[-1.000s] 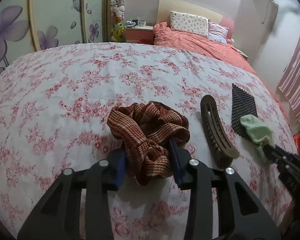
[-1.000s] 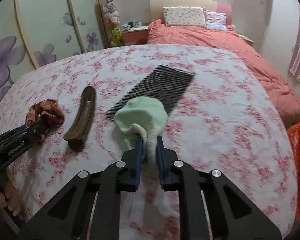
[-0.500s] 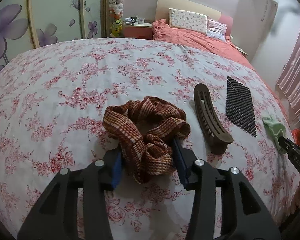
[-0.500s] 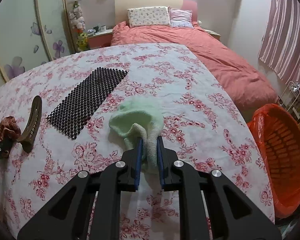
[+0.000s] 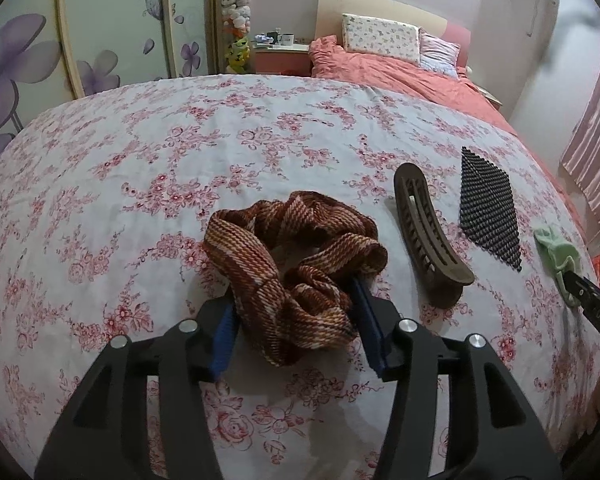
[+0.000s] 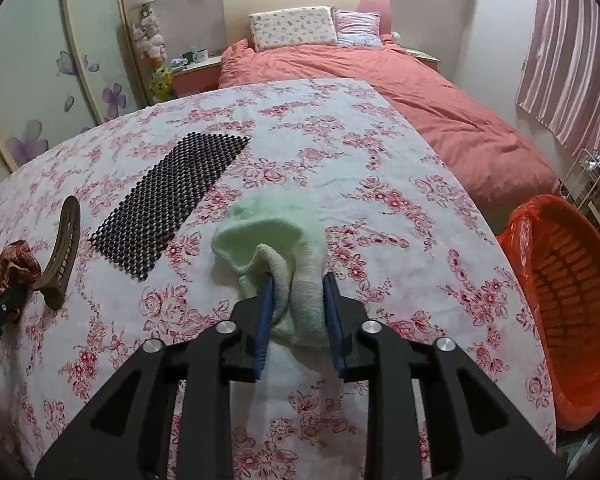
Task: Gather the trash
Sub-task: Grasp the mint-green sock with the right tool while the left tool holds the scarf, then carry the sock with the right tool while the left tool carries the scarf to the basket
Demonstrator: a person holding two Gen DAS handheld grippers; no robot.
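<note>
Your left tongs (image 5: pixel 294 320) and right tongs (image 6: pixel 296 312) are both opening around cloth on the floral sheet (image 5: pixel 220 152).
Left straddles the brown woven scrunchie (image 5: pixel 296 264); right the pale green sock (image 6: pixel 276 256), loosening; it could stay on the bed, short of the orange basket (image 6: pixel 572 280).

Each camera sits just behind its own hand-held gripper and looks steeply down and forward along the fingers at the floral-clothed table (image 5: pixel 260 140), from close range, with the pink bed (image 6: pixel 400 80) and headboard wall beyond. The left wrist view faces the table's left part; the right wrist view faces its right edge and takes in the orange basket (image 6: pixel 572 264) beside it. Both views share the brown hair clip (image 5: pixel 424 236), the black mesh mat (image 5: pixel 488 204), the striped scrunchie (image 5: pixel 300 256) and the green cloth (image 6: pixel 276 240).
</note>
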